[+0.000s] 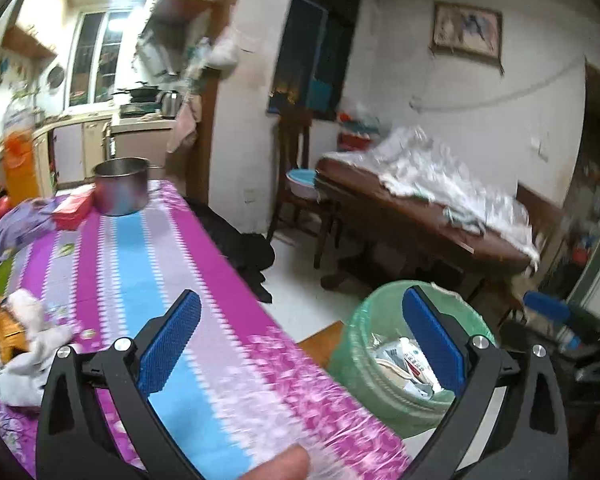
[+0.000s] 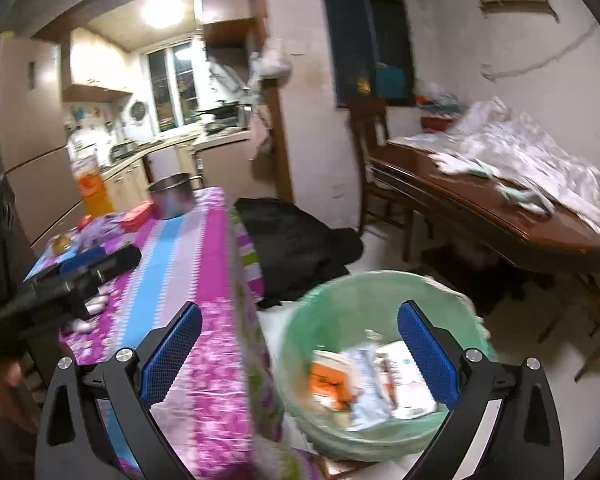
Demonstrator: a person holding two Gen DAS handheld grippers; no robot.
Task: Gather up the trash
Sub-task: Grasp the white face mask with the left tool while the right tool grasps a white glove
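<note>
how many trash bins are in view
1. The green-lined trash bin stands on the floor beside the near corner of the table with the striped cloth, already holding wrappers. Others may be hidden behind the furniture.

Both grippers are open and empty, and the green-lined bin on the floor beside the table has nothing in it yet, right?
Not quite. The bin already holds trash: wrappers and paper packets, clearest in the right wrist view. The rest stands: left gripper and right gripper are open and empty, and the bin stands beside the table.
</note>
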